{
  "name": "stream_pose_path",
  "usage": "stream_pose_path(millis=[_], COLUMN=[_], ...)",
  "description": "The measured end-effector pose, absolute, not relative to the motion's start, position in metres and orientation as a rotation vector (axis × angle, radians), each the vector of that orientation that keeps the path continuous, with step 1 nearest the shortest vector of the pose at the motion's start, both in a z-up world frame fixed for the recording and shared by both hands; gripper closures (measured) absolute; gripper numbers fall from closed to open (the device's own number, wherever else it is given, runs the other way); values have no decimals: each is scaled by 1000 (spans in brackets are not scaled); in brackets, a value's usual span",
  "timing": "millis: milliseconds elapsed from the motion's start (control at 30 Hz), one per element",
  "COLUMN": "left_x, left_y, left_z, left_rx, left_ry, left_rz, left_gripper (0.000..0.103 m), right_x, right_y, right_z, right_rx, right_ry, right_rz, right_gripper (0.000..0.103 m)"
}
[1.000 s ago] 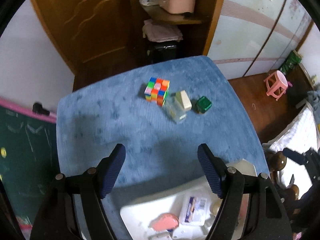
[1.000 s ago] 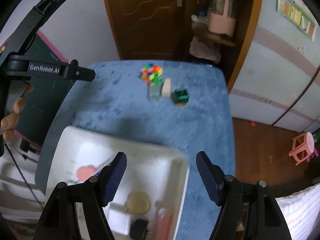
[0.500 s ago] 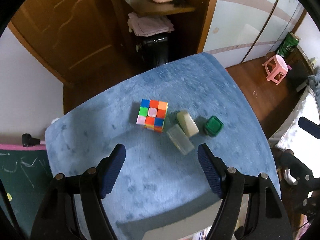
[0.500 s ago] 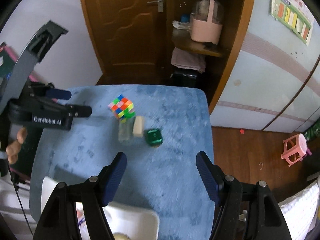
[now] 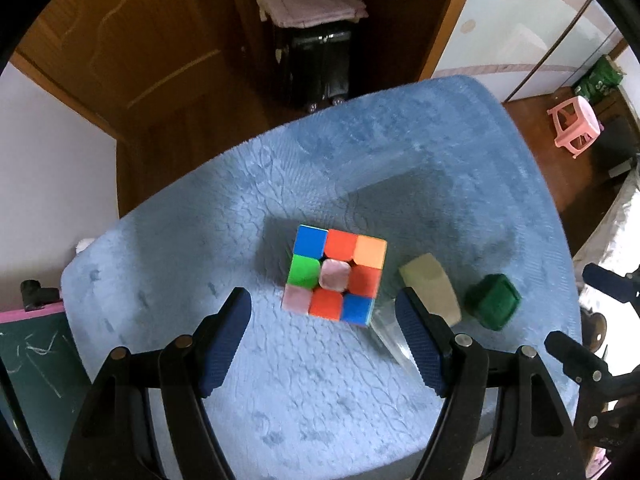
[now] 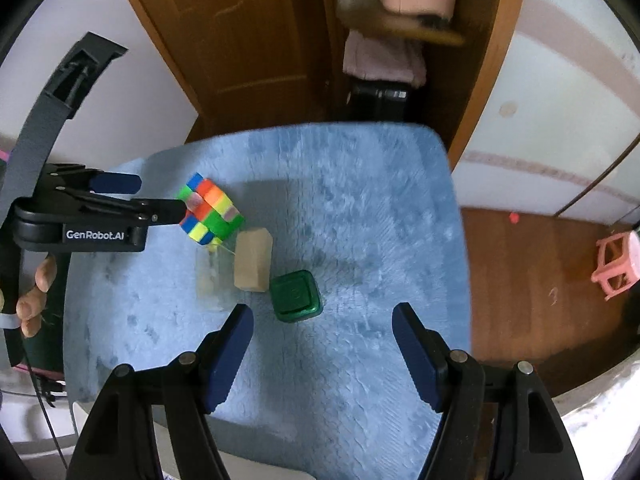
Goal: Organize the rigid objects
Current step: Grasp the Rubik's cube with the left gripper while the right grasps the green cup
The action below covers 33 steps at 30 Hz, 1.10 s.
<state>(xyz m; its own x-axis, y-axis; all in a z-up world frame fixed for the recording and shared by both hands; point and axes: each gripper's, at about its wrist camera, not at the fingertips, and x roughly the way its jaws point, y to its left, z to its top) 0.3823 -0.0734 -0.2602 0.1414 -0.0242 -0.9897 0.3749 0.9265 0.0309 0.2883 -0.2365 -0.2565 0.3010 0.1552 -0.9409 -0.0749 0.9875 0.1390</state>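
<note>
A multicoloured puzzle cube sits on the blue cloth-covered table. Right of it lie a beige block, a clear plastic box and a dark green square box. My left gripper is open, hovering just before the cube, jaws on either side of it. In the right wrist view the left gripper reaches the cube from the left. My right gripper is open, just short of the green box, with the beige block and clear box beyond.
A white tray's edge shows at the table's near side. A wooden door and shelf unit with folded cloth stand behind the table. A pink stool stands on the floor at right. A chalkboard is at left.
Both grippers have moved forward over the table towards the group of objects. The white tray has dropped out of the left view and nearly out of the right. Both stay open.
</note>
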Motion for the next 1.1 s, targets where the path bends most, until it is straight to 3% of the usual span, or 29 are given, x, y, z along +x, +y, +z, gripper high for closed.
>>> stream_pose_path(millis=[600,733,867,900,1100], left_x=[393,394,393,393,379], left_y=[-74,-76,-75,-75,-58], left_z=[-311,-318,-323,-323,-315], left_rx=[248,232,222,217,191], left_ry=[1504,1513,1509,1506,1468], left_rz=[-291,-288,-271,-269,-231], left_gripper=[25,27,35,35,36], right_x=[314,318,322,321,316], right_y=[-210,-206,-202,-201,-191], right_z=[-322,-331,-338,-339,-339], right_rx=[17,9,10,14,-14], right_ry=[1357,1373,1392,1395,1377], right_rz=[191,191,196,204,186], right_gripper=[30,44,51,59,61])
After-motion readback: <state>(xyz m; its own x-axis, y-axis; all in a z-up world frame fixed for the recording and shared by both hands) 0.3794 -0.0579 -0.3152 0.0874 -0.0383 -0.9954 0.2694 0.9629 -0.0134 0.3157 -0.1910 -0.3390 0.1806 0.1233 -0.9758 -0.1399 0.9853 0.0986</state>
